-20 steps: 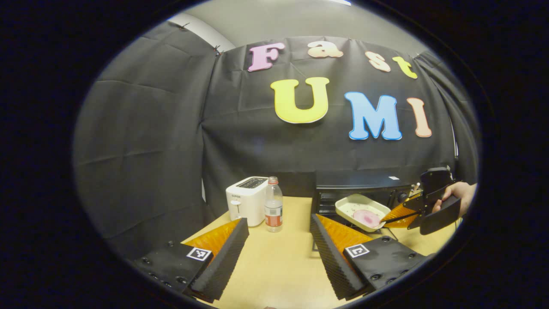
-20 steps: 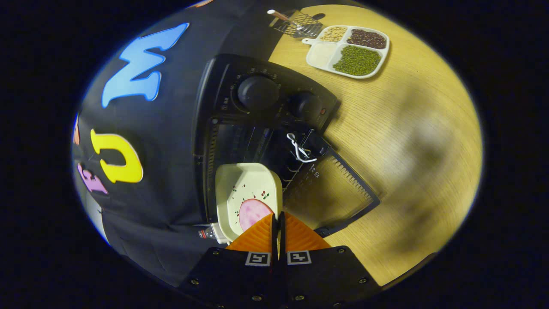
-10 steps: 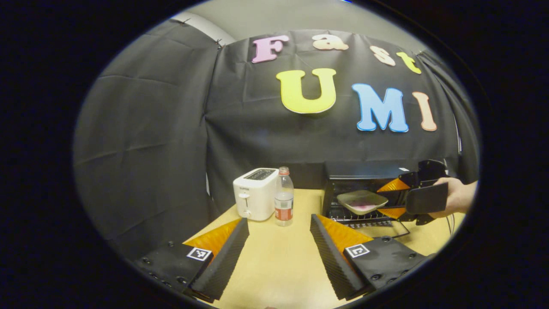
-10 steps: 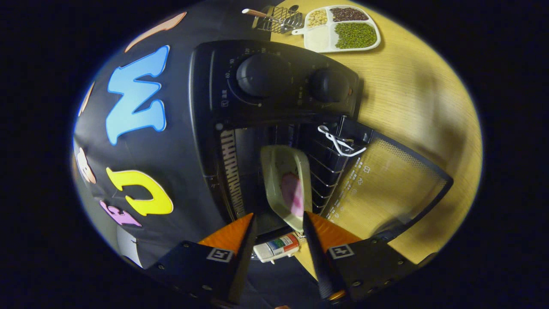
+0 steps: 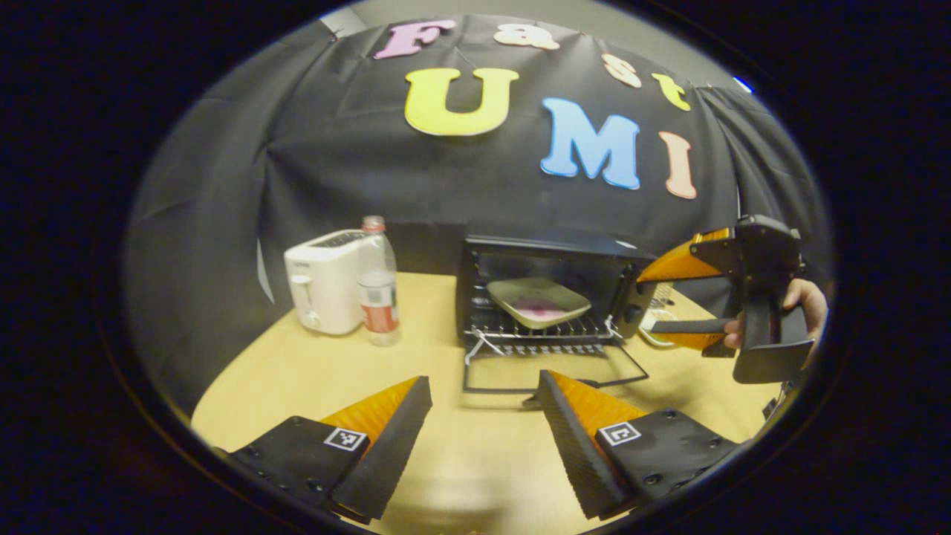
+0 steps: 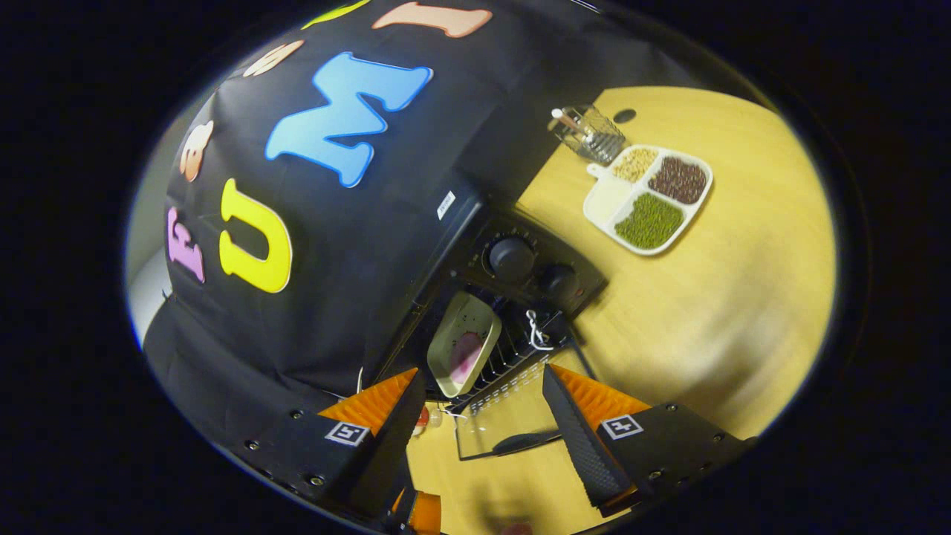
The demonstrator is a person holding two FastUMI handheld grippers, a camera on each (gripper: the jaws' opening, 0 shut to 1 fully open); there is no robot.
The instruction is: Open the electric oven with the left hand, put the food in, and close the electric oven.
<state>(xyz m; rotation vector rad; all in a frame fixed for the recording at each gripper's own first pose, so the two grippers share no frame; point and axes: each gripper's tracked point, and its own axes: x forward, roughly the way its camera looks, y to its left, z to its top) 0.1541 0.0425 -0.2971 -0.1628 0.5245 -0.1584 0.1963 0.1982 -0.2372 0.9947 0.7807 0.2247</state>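
Note:
The black electric oven (image 5: pixel 550 244) stands with its door (image 5: pixel 550 387) folded down flat on the table. A pale square plate (image 5: pixel 539 301) carrying a pink slice of food (image 5: pixel 541 306) rests on the wire rack inside. My left gripper (image 5: pixel 483 423) hangs open over the table, short of the door, holding nothing. To the oven's right a hand (image 5: pixel 806 305) holds my right gripper (image 5: pixel 648 302), open and clear of the plate. In the right gripper view the oven (image 6: pixel 513 260) and plate (image 6: pixel 464 342) lie beyond my open right gripper (image 6: pixel 483 416).
A white toaster (image 5: pixel 323 290) and a clear water bottle (image 5: pixel 377 282) stand left of the oven. A divided tray of beans (image 6: pixel 648 197) and a wire basket (image 6: pixel 591 134) sit on the wooden table (image 6: pixel 713 312) past the oven's knob side.
The right gripper let go of the plate, which now lies on the oven rack, and drew back from the oven. The left gripper's view has swung to face the oven.

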